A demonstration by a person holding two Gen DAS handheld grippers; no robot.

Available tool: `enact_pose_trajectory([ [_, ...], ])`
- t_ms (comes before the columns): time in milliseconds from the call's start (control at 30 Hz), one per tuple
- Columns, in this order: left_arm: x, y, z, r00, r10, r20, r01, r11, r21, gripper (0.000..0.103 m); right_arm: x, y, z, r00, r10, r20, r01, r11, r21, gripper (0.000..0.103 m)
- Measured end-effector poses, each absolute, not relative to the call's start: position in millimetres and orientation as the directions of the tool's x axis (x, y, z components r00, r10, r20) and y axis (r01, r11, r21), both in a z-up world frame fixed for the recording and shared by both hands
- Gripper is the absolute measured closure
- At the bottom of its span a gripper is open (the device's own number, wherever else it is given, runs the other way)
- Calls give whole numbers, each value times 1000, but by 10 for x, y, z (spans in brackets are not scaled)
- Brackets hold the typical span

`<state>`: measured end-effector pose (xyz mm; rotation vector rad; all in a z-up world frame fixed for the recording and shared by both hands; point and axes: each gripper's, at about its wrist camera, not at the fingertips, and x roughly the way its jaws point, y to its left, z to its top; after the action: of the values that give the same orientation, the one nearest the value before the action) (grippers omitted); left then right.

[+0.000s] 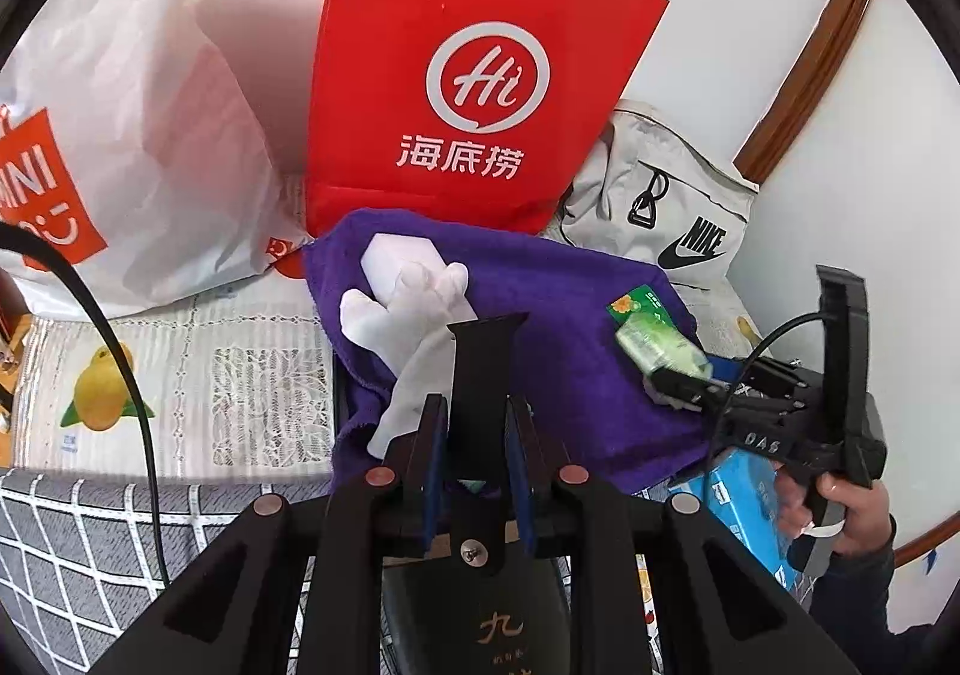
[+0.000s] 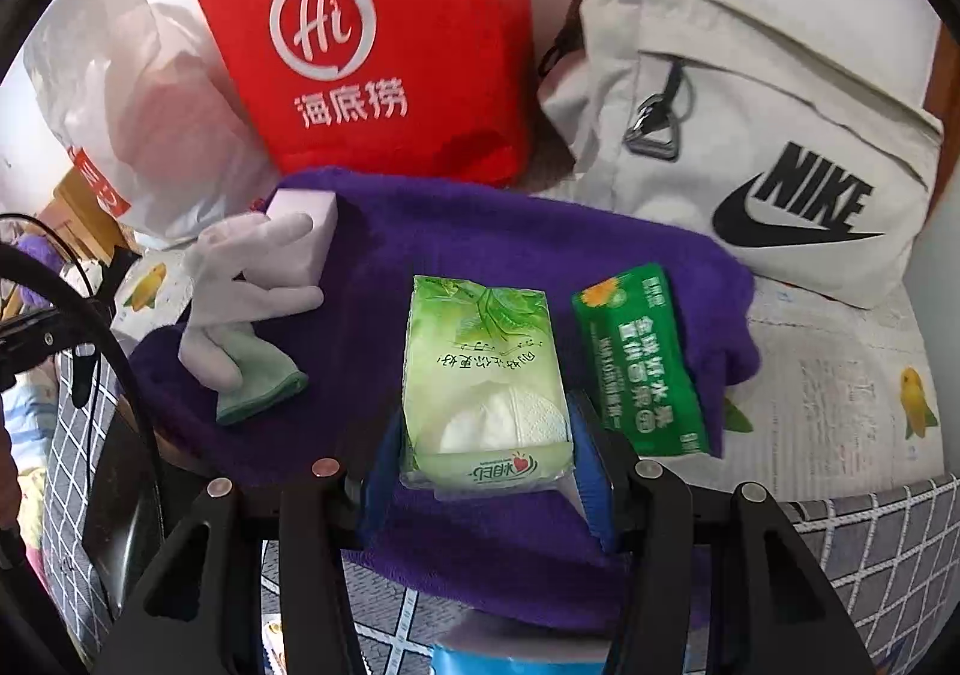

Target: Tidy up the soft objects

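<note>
Right claw (image 2: 486, 471): closed on the light green tissue pack (image 2: 483, 375), blue pads against both its sides at 6 o'clock of the right wrist view; the pack lies over the purple towel (image 2: 420, 255).
Left claw (image 1: 474, 465): narrow, pads near each other with a black strap-like piece (image 1: 480, 369) standing between them; whether they press on it cannot be told.
Purple towel: spread on the lace-and-lemon tablecloth (image 2: 840, 375), carrying the soft things.
White glove (image 2: 246, 279): on the towel at 9 o'clock of the tissue pack, its fingers over a white block (image 2: 303, 222).
Dark green packet (image 2: 645, 363): on the towel just beside the tissue pack at 3 o'clock.
Behind the towel, 12 o'clock: red paper bag (image 2: 384, 45) standing upright, touching the towel's far edge.
At 10 o'clock: white plastic bag (image 2: 120, 105).
At 2 o'clock: grey Nike bag (image 2: 750, 135), close to the towel's corner.
Blue box (image 1: 744, 501): under the right claw in the left wrist view, beside the person's hand (image 1: 852, 513).
</note>
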<state>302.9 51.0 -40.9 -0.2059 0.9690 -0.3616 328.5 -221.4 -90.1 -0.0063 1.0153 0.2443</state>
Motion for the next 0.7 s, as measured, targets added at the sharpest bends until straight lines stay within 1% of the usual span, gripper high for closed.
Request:
enact_pose_trajectory([
  [333,3091,426,-470,493,-393,-776,219,919,-326,84,3440,-2102,-1141,437,162,-885,-220,973,69,51],
  [533,3194,300,-538,460,-400,-793,232,916,-327,84,3463,-2041,-1175,420,132,-898,-260,965,21,48],
  [567,3210,271,-559,451,-407,-795,240,913,-331,84,3473,-2036,-1182,422,134,-897,-263,965,20,46],
  [667,3277,188,-640,425,-410,-807,245,911,-333,84,3450,-2045,-1195,411,153,-899,-270,962,41,34],
  [700,3300,168,-663,418,-409,-811,242,911,-335,84,3443,-2052,-1198,411,157,-898,-269,962,46,34],
])
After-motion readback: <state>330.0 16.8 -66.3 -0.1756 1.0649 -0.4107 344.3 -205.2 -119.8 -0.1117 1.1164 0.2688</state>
